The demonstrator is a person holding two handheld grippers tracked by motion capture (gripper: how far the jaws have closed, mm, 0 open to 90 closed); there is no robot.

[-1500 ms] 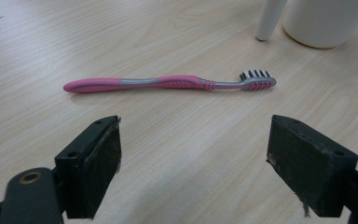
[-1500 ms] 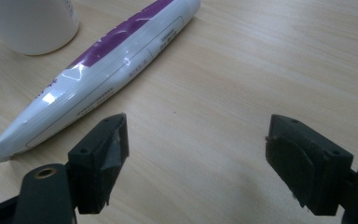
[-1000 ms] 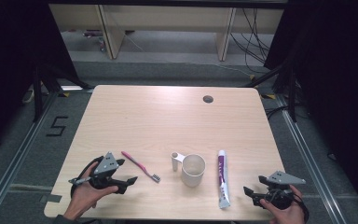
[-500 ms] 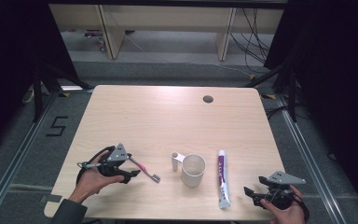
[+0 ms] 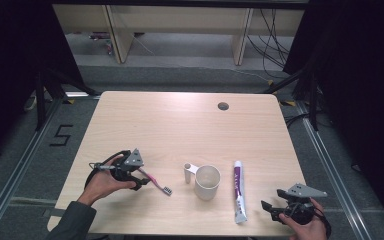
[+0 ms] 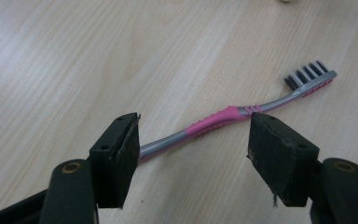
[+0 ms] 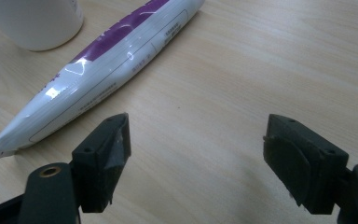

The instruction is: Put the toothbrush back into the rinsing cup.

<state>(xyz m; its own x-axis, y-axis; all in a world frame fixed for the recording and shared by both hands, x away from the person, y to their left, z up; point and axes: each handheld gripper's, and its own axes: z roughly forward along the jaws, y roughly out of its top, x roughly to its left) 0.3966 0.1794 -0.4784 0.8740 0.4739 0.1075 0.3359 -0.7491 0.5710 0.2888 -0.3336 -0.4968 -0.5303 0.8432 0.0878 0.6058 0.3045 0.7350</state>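
A pink and grey toothbrush lies flat on the wooden table, bristles toward the cup. My left gripper has its jaws on either side of the handle; they have just been closing, and a gap still shows between each pad and the brush. A white cup with a handle stands at the table's middle front. A white and purple toothpaste tube lies right of the cup. My right gripper rests open near the front right corner, with nothing between its fingers.
The table has a round cable hole near its far edge. Wooden shelving and cables stand beyond the table on the floor. A floor mark "5" sits to the left.
My left gripper has moved right along the table to the toothbrush handle, which now lies between its jaws. The right gripper, cup and tube have stayed put.
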